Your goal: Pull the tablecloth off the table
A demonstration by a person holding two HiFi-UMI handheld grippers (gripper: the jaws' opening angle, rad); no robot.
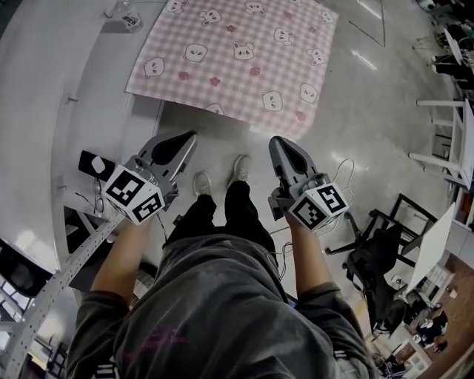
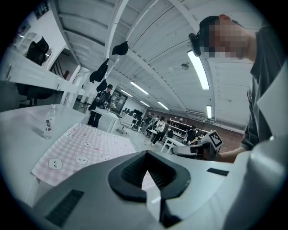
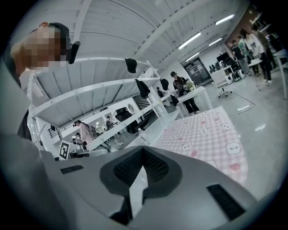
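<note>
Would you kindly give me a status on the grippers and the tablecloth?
Left gripper and right gripper shut, empty, short of the table. Tablecloth flat, untouched. Bottle stands beside the cloth, not on it.

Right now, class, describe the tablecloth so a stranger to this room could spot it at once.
Find the white table ahead of the person's shoes. The tablecloth lies flat on it. It alone is pink-checked with small animal faces; the clear bottle beside it stands on bare white.
</note>
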